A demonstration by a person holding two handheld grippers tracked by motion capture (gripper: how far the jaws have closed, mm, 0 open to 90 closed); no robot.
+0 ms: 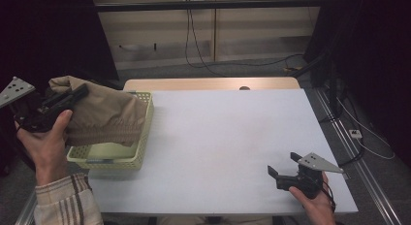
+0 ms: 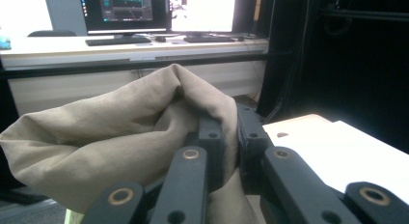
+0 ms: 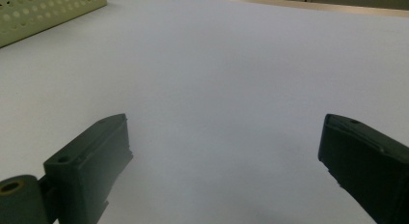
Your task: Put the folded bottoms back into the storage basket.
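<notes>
A tan cloth garment [image 1: 104, 116] hangs bunched over the pale green perforated basket [image 1: 138, 157] at the table's left. My left gripper [image 1: 80, 93] is shut on a fold of the garment [image 2: 120, 132], its black jaws pinching the fabric in the left gripper view [image 2: 230, 137]. Part of the cloth rests inside the basket. My right gripper [image 1: 282, 164] sits low at the table's front right, open, with bare white table between its jaws [image 3: 224, 137].
The white table [image 1: 228, 137] stretches between basket and right gripper. A corner of the basket [image 3: 43, 11] appears at the far left of the right gripper view. Cables lie on the floor behind the table, and a desk with monitors [image 2: 159, 11] stands beyond.
</notes>
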